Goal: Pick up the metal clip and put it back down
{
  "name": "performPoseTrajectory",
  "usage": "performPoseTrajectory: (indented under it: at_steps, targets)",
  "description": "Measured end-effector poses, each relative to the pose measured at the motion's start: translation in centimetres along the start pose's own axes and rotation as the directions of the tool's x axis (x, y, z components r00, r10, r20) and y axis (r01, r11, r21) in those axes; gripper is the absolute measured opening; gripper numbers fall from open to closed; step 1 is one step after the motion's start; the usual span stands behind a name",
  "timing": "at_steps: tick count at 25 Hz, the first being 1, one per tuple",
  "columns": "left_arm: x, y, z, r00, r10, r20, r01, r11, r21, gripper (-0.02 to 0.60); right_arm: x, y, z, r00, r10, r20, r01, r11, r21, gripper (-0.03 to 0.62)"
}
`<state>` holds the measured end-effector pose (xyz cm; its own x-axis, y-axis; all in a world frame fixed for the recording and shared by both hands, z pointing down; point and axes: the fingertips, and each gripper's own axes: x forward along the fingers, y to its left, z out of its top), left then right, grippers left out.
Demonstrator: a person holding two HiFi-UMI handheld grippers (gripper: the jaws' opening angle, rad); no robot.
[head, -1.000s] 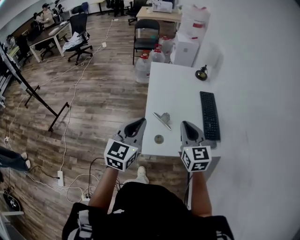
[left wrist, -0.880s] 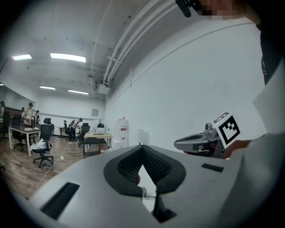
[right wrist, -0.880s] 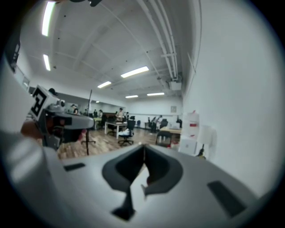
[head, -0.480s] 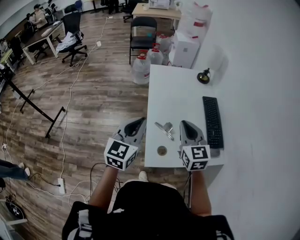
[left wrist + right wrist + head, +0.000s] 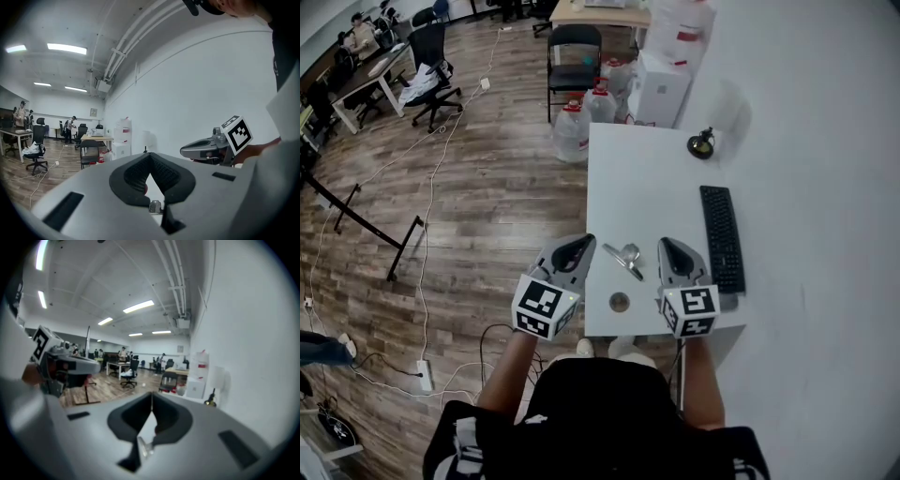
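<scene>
Both hands had edged in toward the desk [image 5: 647, 178], left tongs [image 5: 578, 246] and right tongs [image 5: 667, 246] each pressed together and empty, flanking the clip [image 5: 625, 259], which lay untouched on the desk between them; pick-up and put-down both remained.

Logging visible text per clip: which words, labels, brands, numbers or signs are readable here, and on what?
None is readable.
Red label on the stacked white cartons: too small.
Keyboard keys: too small.
Wall sign: too small.
Left marker cube, right marker cube: square codes, no letters.
</scene>
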<state>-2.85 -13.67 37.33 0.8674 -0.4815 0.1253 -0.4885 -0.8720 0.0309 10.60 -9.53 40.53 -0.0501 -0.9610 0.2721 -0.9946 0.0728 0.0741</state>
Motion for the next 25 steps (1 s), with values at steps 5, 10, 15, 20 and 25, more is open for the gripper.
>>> performPoseTrajectory:
  at_steps: [5, 10, 15, 20, 25]
  targets:
    - [1.6, 0.0, -0.4, 1.000, 0.027, -0.007, -0.027, 0.999, -0.022, 0.023, 1.3, -1.3, -0.8, 0.999, 0.029, -0.029, -0.029, 1.000, -0.010, 0.034]
    - [3.5, -0.1, -0.8, 0.998, 0.057, -0.015, -0.058, 0.998, -0.038, 0.023, 2.8, -2.5, -1.5, 0.995, 0.084, -0.055, -0.085, 0.996, -0.021, 0.035]
    - [4.9, -0.8, -1.7, 0.997, 0.069, -0.037, -0.071, 0.996, -0.058, 0.023, 4.1, -3.5, -3.4, 0.983, 0.138, -0.123, -0.142, 0.990, -0.022, 0.035]
    - [5.6, -0.4, -3.2, 0.992, 0.099, -0.079, -0.105, 0.992, -0.076, 0.023, 5.9, -3.3, -5.6, 0.960, 0.199, -0.195, -0.205, 0.979, -0.011, 0.035]
    - [5.9, 0.8, -4.5, 0.982, 0.143, -0.123, -0.155, 0.984, -0.093, 0.023, 8.1, -2.4, -8.9, 0.918, 0.266, -0.294, -0.275, 0.961, 0.011, 0.035]
